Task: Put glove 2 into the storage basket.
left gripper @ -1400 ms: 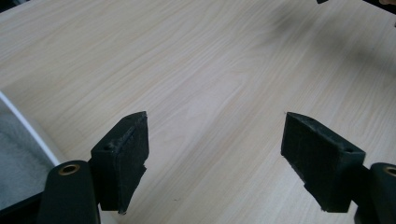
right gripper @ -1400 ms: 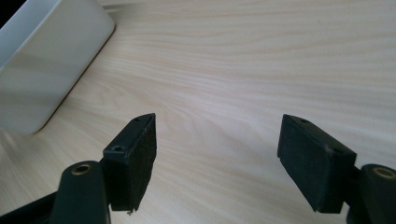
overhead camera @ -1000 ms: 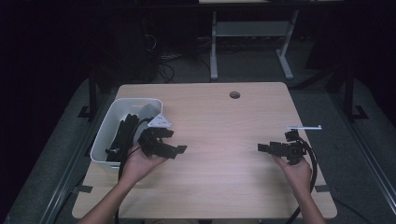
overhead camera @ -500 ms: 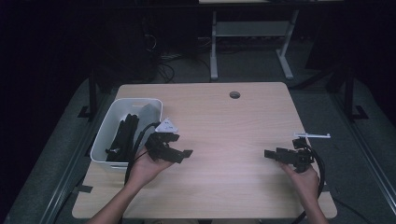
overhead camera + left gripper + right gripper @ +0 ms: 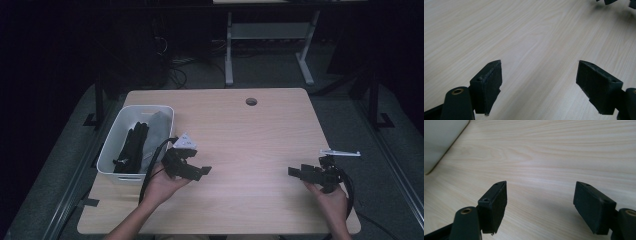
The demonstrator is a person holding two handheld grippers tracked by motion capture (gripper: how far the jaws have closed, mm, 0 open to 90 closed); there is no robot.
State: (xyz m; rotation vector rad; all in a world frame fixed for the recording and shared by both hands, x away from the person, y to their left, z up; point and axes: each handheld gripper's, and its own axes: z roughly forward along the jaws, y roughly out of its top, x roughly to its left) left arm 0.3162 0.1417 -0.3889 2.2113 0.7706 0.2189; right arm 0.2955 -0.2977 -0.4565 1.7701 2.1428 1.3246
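Two empty grippers low over the pale wood table [image 5: 240, 135]

The white plastic bin [image 5: 109, 150] sits at the table's left edge, long axis running away from the person, rounded corners, black items [image 5: 131, 147] heaped inside; the left gripper [image 5: 200, 171] is just beside it, jaws spread and holding nothing, pointing right; the right gripper [image 5: 295, 171], well apart, points left, jaws likewise wide and empty

Bare table [image 5: 250, 145] lies between both tools; bin [image 5: 111, 150] blocks the left edge.
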